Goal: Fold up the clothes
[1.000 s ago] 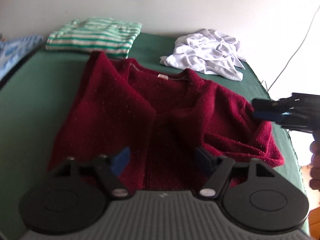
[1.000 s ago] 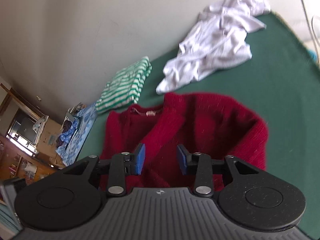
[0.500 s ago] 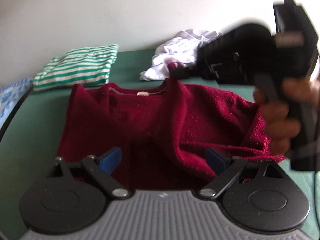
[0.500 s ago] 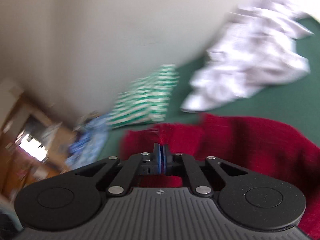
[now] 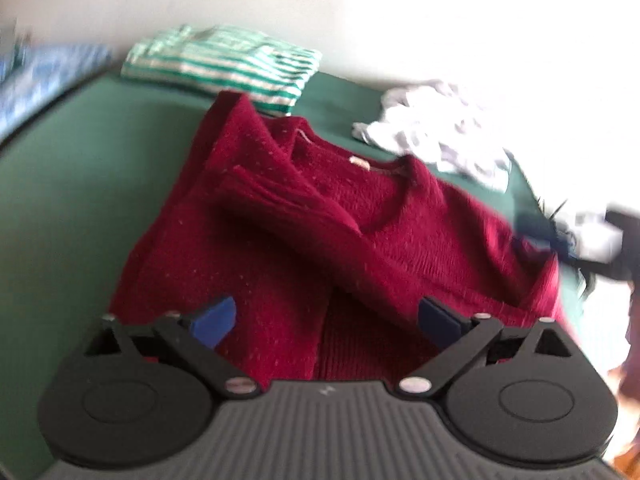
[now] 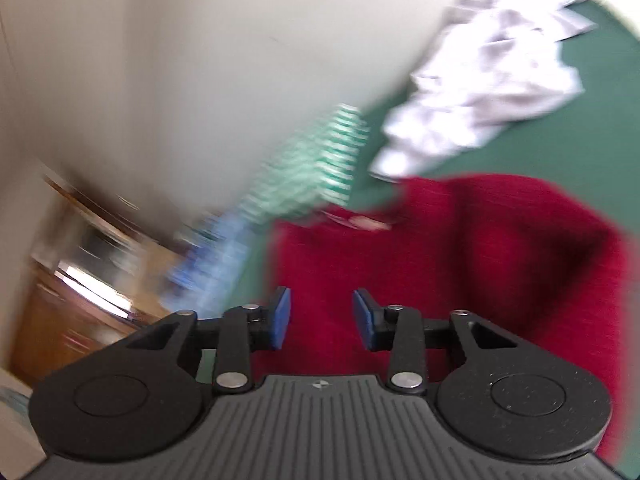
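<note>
The dark red sweater [image 5: 304,232] lies on the green cloth surface [image 5: 80,168], neckline toward the wall, with both sleeves folded in across its chest; the upper sleeve runs diagonally from the sweater's right shoulder to the left side, ending in a ribbed cuff. The knit is coarse and fuzzy, flecked with pale lint, and a small pale label sits inside the collar.

Beyond the sweater's collar lie a folded green-and-white striped garment [image 5: 224,64] and a crumpled white garment [image 5: 436,136].

Only the left wrist view shows the folded sleeves clearly, and the right gripper [image 5: 560,240] as a dark blur just beside the sweater's right edge. The right wrist view is smeared by motion, showing wooden furniture [image 6: 80,280] far beyond the sweater.

The left gripper [image 5: 326,320] is spread wide above the sweater's hem, holding nothing. The right gripper [image 6: 320,316] is partly apart, also empty.
</note>
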